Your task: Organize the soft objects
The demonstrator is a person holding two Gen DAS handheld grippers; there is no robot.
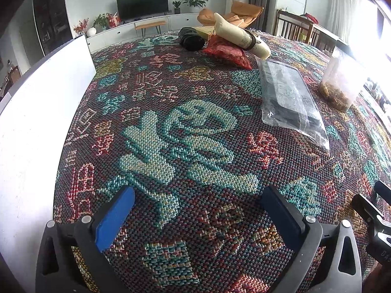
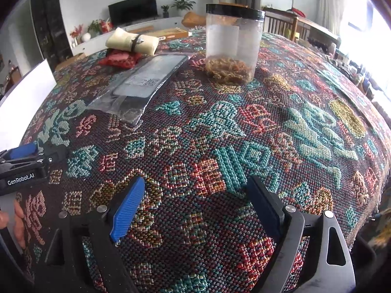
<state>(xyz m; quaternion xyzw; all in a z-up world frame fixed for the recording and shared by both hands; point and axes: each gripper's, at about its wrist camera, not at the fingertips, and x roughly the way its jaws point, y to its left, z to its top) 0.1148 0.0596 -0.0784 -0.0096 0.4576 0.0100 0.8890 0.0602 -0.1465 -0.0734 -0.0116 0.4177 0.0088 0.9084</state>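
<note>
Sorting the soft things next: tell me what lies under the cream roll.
The cream roll rests on a red pouch, which lies on the woven cloth. The pouch's middle is covered by the roll.

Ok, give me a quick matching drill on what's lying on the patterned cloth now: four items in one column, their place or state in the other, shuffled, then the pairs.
Things
1. cream rolled fabric bundle with a dark strap
2. red mesh pouch
3. clear plastic jar with a black lid
4. flat clear plastic bag with dark contents

Places or states
A. stands upright, brownish material at its bottom
B. lies flat between the pouch and the jar
C. rests on top of the pouch
D. lies under the cream bundle

Pairs: 1-C, 2-D, 3-A, 4-B
</note>
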